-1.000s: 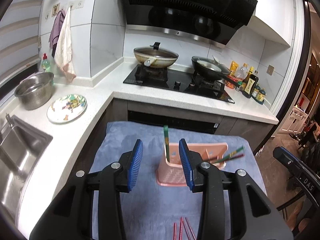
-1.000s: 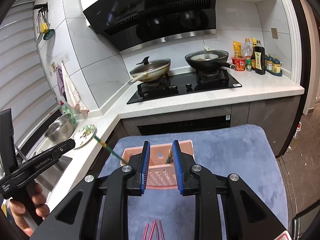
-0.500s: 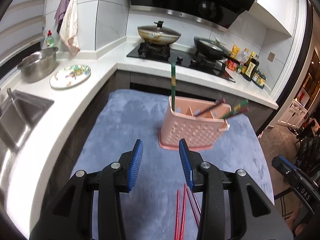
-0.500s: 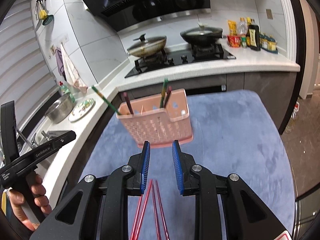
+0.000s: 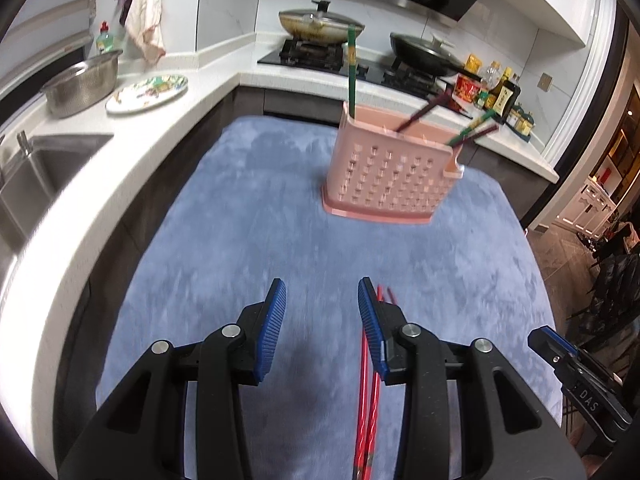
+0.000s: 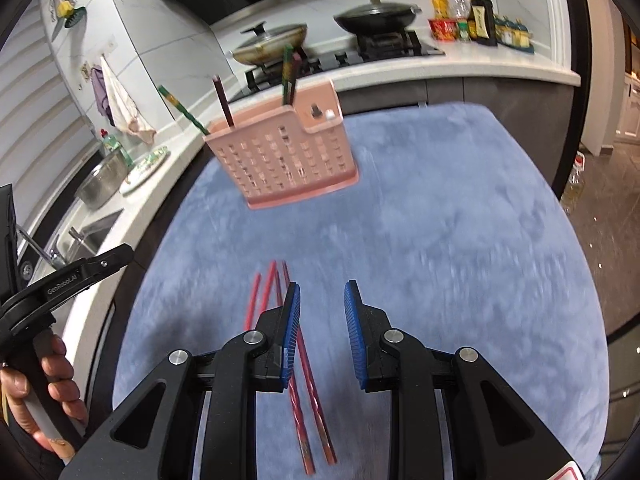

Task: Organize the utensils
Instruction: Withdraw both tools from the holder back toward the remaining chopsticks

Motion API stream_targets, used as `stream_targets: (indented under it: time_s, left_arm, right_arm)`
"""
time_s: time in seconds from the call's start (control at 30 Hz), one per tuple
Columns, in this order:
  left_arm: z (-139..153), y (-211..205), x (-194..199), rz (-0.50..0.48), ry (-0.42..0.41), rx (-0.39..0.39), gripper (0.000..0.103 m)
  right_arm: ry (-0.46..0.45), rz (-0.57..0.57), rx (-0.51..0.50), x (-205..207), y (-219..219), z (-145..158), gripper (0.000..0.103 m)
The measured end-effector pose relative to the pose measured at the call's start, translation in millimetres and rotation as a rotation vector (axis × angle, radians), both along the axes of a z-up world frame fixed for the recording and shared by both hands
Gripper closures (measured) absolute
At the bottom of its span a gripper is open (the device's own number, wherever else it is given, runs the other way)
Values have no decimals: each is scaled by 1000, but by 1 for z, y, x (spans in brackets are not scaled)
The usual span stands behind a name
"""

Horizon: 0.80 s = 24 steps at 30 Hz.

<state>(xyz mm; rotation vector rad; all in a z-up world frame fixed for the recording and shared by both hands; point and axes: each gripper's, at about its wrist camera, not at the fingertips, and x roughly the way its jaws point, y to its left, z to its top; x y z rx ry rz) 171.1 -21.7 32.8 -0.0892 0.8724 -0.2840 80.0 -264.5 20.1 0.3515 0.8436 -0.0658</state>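
A pink perforated utensil holder stands on the blue mat, with green and dark chopsticks sticking out of it. Several red chopsticks lie flat on the mat near its front. My left gripper hovers open just left of them, nothing between its blue pads. Just right of them, my right gripper is open too, with bare mat in its gap. The left gripper's handle, held by a hand, shows at the left of the right wrist view.
A white counter wraps the mat's left and far sides, with a sink, steel bowl and patterned plate. A stove with two pans and sauce bottles sit behind. The mat's right edge drops to the floor.
Both grippers have come down and drawn back from the pink holder toward the red chopsticks, which now lie beside the fingers. Jaw gaps look unchanged.
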Motion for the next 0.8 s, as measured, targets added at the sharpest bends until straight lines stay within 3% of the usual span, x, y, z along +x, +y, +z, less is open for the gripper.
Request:
stream_targets:
  time_s: [0.17, 0.53, 0.8]
  left_arm:
    - [-23, 6, -17, -1, 40, 15, 59]
    - [-72, 12, -53, -21, 143, 46, 59]
    - [-90, 10, -69, -47, 183, 68, 59]
  right_arm:
    - [52, 18, -6, -17, 8, -25, 80]
    - [153, 93, -56, -50, 40, -74, 80]
    - [194, 105, -53, -58, 45, -95, 80]
